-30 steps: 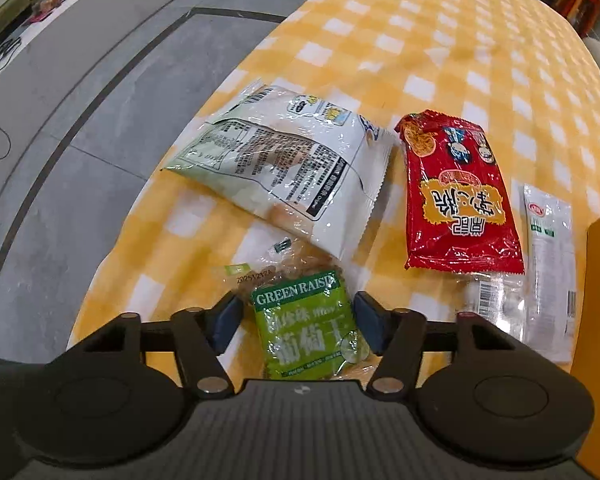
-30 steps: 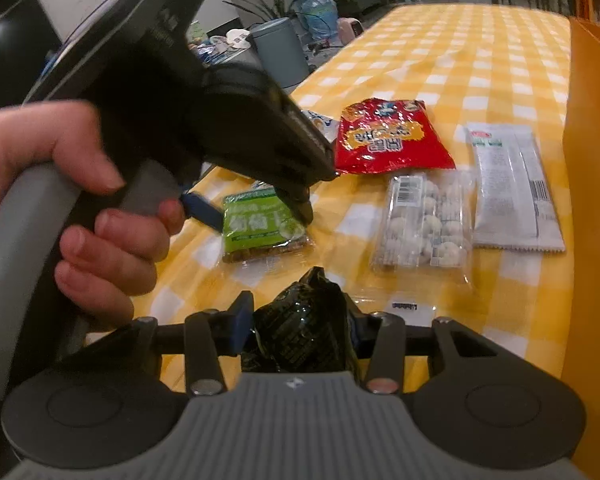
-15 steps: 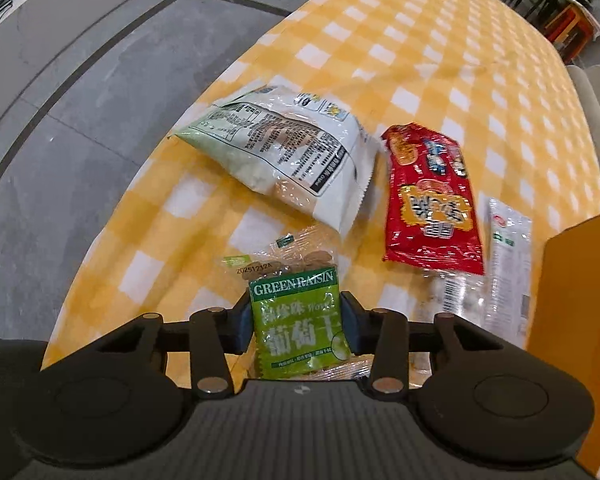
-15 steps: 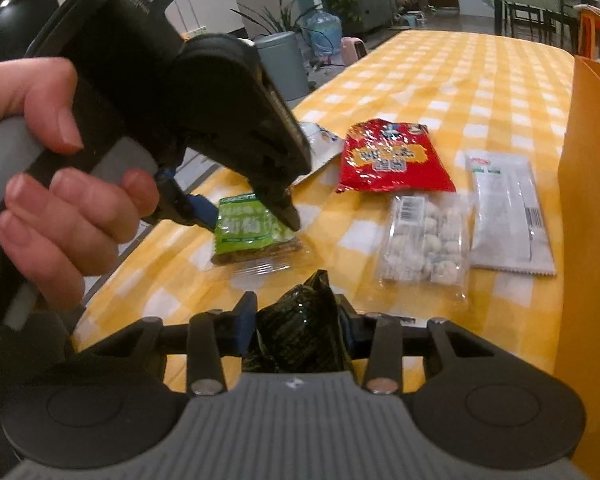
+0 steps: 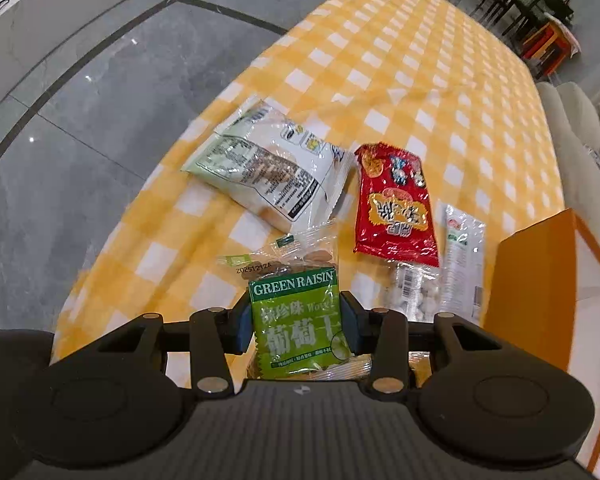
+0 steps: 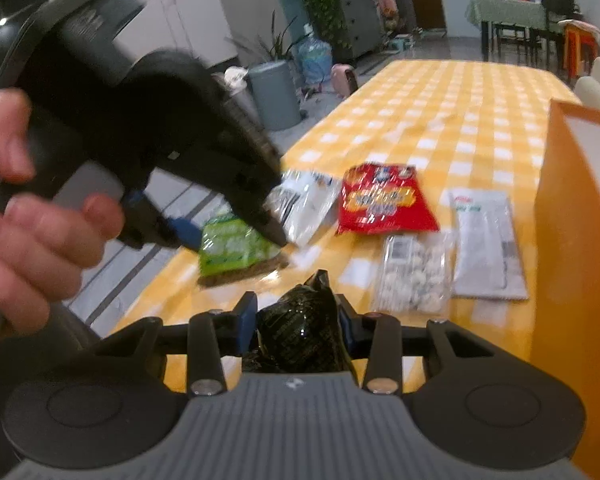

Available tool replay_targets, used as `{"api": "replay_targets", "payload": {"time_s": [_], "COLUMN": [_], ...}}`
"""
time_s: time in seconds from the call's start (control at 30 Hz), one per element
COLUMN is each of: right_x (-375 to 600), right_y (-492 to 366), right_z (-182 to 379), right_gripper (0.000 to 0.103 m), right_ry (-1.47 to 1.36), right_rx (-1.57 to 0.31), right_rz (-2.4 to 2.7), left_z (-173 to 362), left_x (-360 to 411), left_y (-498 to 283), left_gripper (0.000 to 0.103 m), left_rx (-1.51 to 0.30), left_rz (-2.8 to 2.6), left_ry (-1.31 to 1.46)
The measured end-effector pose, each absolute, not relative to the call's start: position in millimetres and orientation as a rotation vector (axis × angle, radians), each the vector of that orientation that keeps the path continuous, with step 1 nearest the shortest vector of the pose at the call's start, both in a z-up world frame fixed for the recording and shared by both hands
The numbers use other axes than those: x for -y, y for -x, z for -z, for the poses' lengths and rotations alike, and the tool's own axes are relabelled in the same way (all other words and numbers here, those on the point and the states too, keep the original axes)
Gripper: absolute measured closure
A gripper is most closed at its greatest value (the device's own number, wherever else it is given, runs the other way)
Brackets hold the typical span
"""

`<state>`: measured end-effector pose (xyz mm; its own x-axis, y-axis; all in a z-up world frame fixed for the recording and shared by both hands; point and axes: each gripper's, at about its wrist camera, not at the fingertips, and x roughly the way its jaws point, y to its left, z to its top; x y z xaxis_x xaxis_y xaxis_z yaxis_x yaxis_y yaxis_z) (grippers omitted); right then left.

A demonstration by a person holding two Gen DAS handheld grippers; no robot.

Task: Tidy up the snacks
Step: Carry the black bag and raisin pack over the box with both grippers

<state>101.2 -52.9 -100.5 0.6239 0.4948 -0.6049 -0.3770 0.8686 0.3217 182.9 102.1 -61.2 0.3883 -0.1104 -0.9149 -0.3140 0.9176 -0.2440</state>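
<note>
My left gripper [image 5: 294, 322] is shut on a green raisin packet [image 5: 298, 320], held off the yellow checked tablecloth [image 5: 400, 64]; the same packet [image 6: 232, 246] shows under that gripper [image 6: 236, 236] in the right wrist view, with a hand on the handle. My right gripper [image 6: 296, 318] is shut on a crumpled dark snack packet [image 6: 300, 336]. On the cloth lie a white bag [image 5: 272, 168], a red packet [image 5: 396, 204], a clear pack of white pieces [image 6: 416, 270] and a long white sachet [image 6: 486, 240].
An orange box [image 5: 540, 280] stands at the right, beside the sachet; its wall [image 6: 576, 240] fills the right edge of the right wrist view. The table's left edge drops to a grey tiled floor [image 5: 80, 100]. Chairs and a bin stand far off.
The left gripper closed onto the raisin packet and lifted it off the cloth. The right gripper rose too, still holding the dark packet. The snacks on the table did not move.
</note>
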Motion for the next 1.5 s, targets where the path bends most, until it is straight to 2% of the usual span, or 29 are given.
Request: {"api": "replay_targets", "payload": {"time_s": [0.23, 0.57, 0.8, 1.03, 1.2, 1.33, 1.4, 1.5], "right_x": [74, 132, 200, 245, 247, 249, 254, 258], "right_y": [-99, -88, -92, -127, -156, -173, -176, -182], "right_z": [75, 7, -7, 30, 66, 95, 107, 121], "right_gripper": [0.064, 0.064, 0.063, 0.063, 0.063, 0.063, 0.073, 0.076], "right_ry": [-0.263, -0.387, -0.481, -0.686, -0.772, -0.876, -0.947, -1.023], "right_rx": [-0.660, -0.484, -0.443, -0.622, -0.820, -0.908, -0.931, -0.962], "right_rz": [-0.417, -0.346, -0.180, -0.023, 0.073, 0.140, 0.192, 0.216], "left_z": [36, 2, -2, 16, 32, 40, 46, 54], "left_x": [-105, -82, -53, -26, -22, -26, -27, -25], "left_y": [-170, -153, -154, -164, -173, -180, -182, -186], "left_gripper": [0.054, 0.055, 0.055, 0.055, 0.055, 0.055, 0.055, 0.055], "left_rx": [-1.119, -1.041, -1.051, -1.100, -1.120, -1.130, -1.142, -1.165], "left_rz": [-0.100, 0.020, 0.129, 0.229, 0.258, 0.240, 0.224, 0.219], "left_ry": [0.454, 0.440, 0.439, 0.481, 0.517, 0.511, 0.505, 0.497]}}
